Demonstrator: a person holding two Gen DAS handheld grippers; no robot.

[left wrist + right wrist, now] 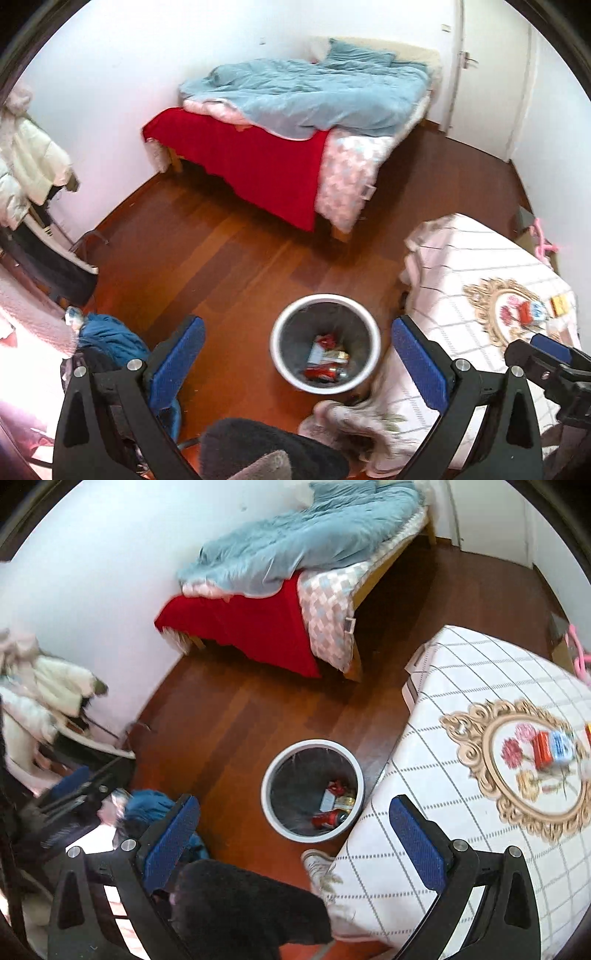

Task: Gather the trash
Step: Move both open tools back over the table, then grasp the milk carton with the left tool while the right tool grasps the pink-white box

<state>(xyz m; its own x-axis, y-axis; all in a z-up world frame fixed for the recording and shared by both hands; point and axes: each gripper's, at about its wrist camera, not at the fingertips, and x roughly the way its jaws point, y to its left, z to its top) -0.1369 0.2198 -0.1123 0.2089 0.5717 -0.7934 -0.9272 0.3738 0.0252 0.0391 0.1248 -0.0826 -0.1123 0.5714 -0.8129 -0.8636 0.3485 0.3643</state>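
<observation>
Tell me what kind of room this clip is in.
Most likely a bedroom: an unmade bed with a blue duvet, a small table under a checked cloth, and a trash bin on wooden flooring.

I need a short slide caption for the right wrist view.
Open hand-held gripper above a white trash bin holding wrappers, beside a cloth-covered table.

Both wrist cams sit high, tilted down at the wood floor (229, 251), facing the bed (295, 122) at the far wall. Left cam hangs back over the trash bin (325, 341); right cam sits further right, more above the tablecloth (461, 775). Shared: bin (312, 789), bed (295, 572), tablecloth (476, 280), floor (236, 716).
</observation>
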